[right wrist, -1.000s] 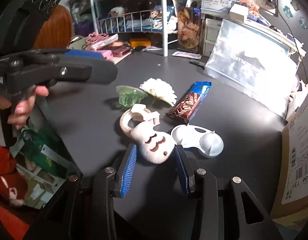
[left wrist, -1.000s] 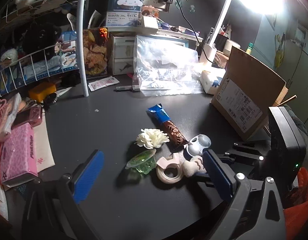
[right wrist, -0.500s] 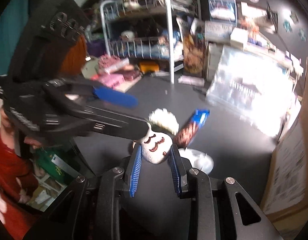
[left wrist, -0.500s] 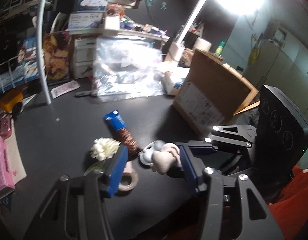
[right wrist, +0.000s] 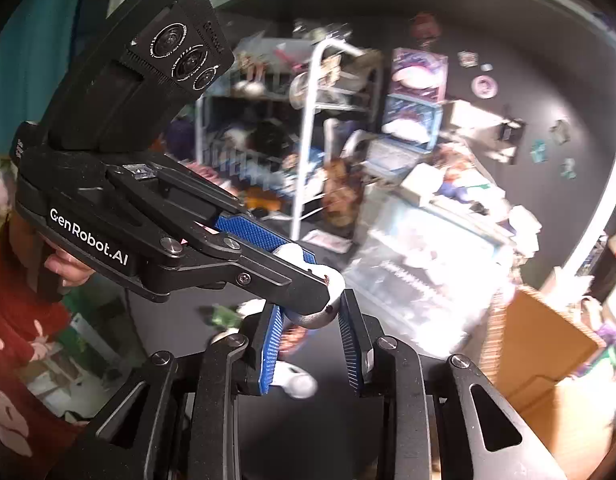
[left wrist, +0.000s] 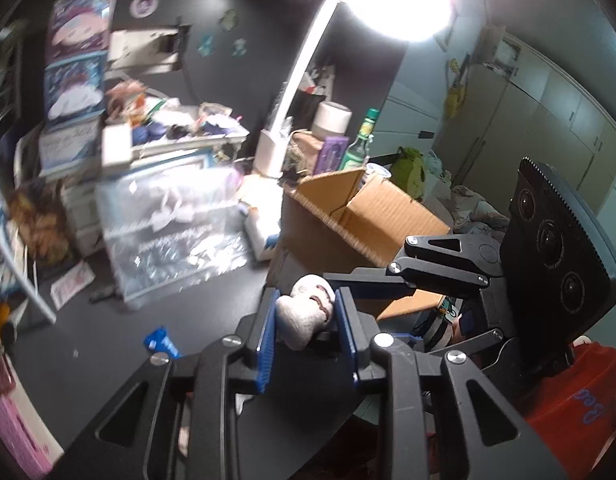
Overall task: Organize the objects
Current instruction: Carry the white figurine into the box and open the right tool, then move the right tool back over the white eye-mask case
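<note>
Gripping a small cream plush toy [left wrist: 308,314], the left gripper [left wrist: 306,322] has its jaws clamped on it, held above the dark counter [left wrist: 156,320] just in front of the open cardboard box [left wrist: 368,216]. The right gripper [right wrist: 314,340] meets the toy there, jaws slightly apart around it.
</note>
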`<control>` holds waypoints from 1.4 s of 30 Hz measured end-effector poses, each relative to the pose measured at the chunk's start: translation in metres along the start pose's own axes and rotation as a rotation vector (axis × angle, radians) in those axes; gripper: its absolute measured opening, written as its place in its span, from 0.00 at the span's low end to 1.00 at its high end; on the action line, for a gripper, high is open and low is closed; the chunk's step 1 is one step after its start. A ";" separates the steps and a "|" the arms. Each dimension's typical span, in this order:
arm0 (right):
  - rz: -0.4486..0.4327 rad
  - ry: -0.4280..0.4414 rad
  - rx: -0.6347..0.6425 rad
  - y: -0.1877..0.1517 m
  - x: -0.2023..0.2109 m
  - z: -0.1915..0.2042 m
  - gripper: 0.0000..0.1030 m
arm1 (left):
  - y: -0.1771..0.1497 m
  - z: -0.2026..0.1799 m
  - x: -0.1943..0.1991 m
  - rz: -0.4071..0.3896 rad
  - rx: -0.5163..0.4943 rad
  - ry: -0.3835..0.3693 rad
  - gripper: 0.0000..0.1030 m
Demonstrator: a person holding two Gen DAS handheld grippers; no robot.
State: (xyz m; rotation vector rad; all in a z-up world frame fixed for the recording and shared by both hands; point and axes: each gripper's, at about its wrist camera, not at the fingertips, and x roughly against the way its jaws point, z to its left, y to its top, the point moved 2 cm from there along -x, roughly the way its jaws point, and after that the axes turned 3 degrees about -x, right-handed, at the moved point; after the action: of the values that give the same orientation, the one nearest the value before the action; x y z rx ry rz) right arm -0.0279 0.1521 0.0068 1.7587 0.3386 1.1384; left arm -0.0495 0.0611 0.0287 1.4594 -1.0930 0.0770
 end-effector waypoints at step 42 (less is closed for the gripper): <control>0.116 -0.069 -0.152 0.030 0.023 -0.074 1.00 | 0.054 0.015 -0.002 -0.041 -0.028 0.192 0.81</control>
State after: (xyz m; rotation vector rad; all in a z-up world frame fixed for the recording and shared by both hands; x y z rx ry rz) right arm -0.0836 0.1956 0.0509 1.6960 0.1062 1.1507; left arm -0.0934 0.0609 0.0642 1.4176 -0.9043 0.1689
